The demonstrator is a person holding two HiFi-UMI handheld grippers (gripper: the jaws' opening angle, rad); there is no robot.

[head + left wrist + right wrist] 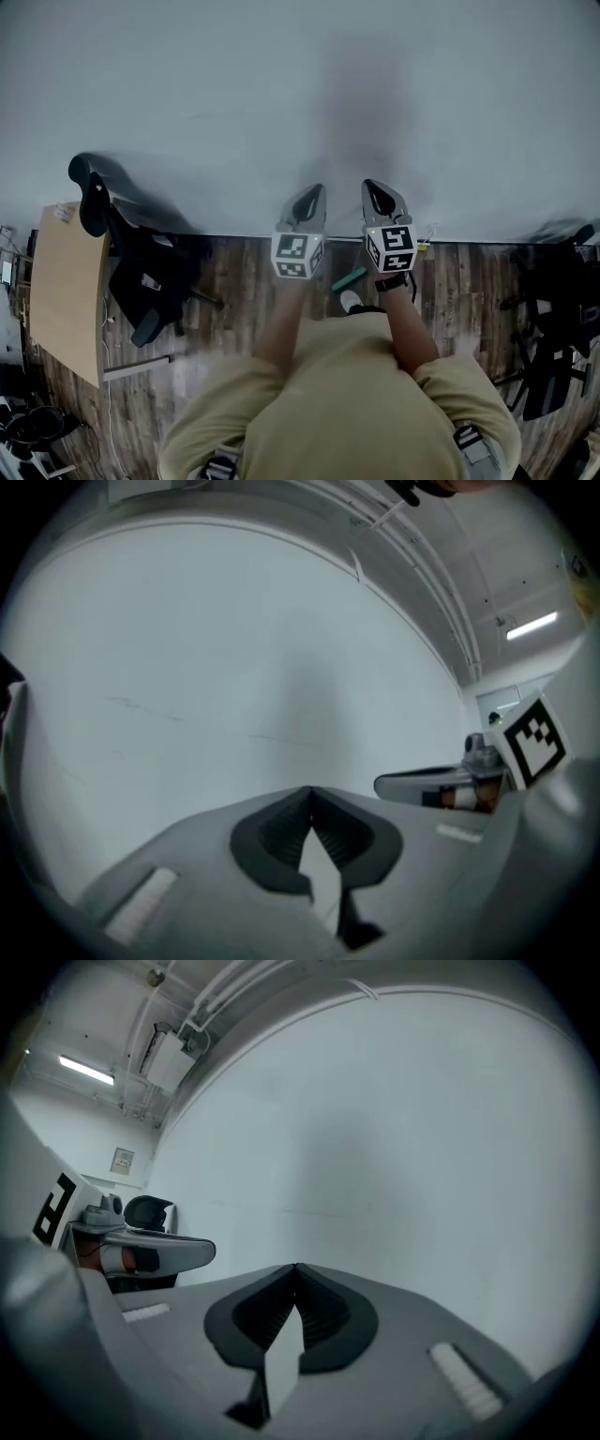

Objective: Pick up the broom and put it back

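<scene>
Before a bare wall (281, 94), left gripper (312, 195) and right gripper (375, 190) side by side, jaws closed, empty.

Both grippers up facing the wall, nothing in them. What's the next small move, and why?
Probably tilt both grippers down toward the floor to look for the broom. The left gripper and right gripper are shut on nothing and face a bare white wall. No broom clearly shows, only a small teal thing on the floor by the shoe.

No text or label can be read
</scene>
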